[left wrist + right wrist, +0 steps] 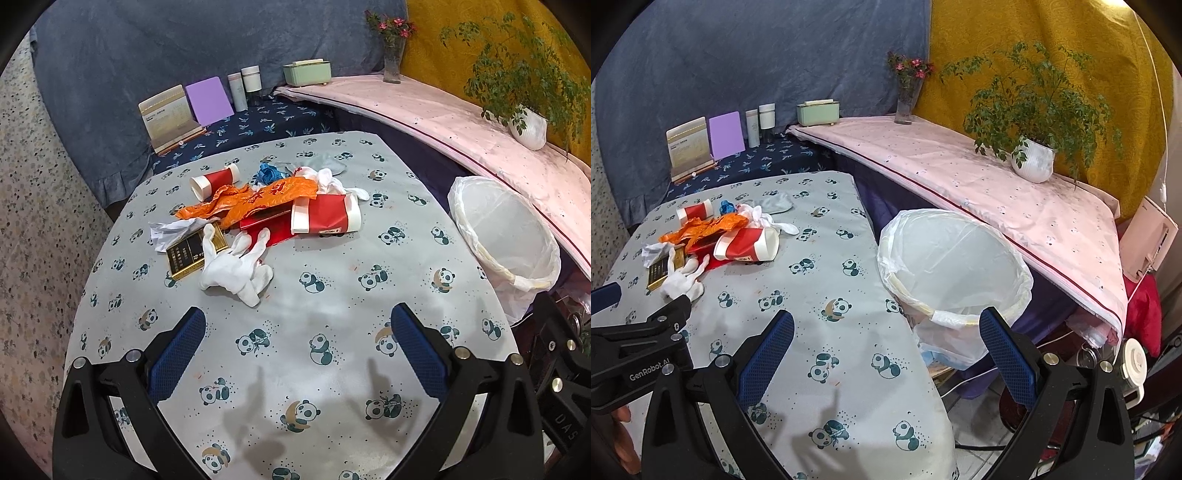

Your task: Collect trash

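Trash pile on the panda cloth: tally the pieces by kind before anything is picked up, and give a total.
Red paper cups: 2, small, large
White gloves: 2, near, far
Orange wrapper: 1
Gold cigarette box: 1
Crumpled white paper: 1
Blue scrap: 1
Red flat packet: 1
Total: 9

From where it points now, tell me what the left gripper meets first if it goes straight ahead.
Likely the white glove, nearest piece of the trash pile, though depth is unclear. The left gripper is open over bare tablecloth.

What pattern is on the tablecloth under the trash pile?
The tablecloth is pale grey, printed with small pandas, some on crescent moons. It shows best in the left wrist view.
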